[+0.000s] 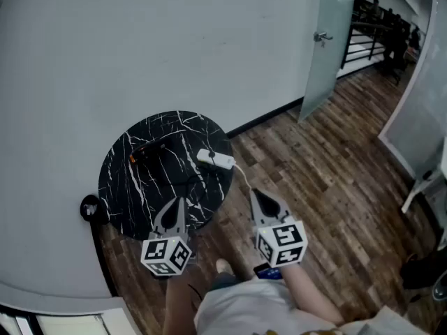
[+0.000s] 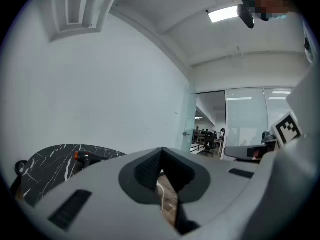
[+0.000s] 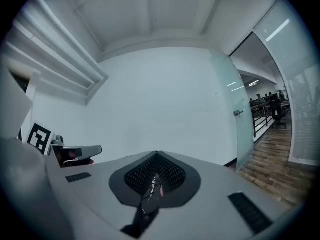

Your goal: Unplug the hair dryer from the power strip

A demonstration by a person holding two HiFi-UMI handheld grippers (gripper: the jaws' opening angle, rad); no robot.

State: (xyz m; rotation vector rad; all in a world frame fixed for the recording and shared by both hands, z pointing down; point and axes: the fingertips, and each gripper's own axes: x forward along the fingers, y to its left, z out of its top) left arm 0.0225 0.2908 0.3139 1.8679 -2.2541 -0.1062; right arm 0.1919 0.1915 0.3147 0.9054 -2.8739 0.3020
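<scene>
A white power strip (image 1: 215, 160) lies at the right edge of a round black marble table (image 1: 140, 194), and its white cord (image 1: 244, 176) drops to the floor. A dark hair dryer (image 1: 143, 152) with an orange part lies at the table's back left, a black cable running from it toward the strip. My left gripper (image 1: 176, 202) hovers shut over the table's near edge. My right gripper (image 1: 257, 195) is shut above the floor, right of the table. In the left gripper view the hair dryer (image 2: 82, 156) shows on the table (image 2: 50, 164) beyond the shut jaws. Nothing is held.
A pale wall curves behind the table. A frosted glass door (image 1: 327, 40) with a handle stands at the back right, with a black railing (image 1: 370, 26) beyond it. Wood floor (image 1: 335, 187) spreads to the right. A small black round object (image 1: 89, 208) sits at the table's left.
</scene>
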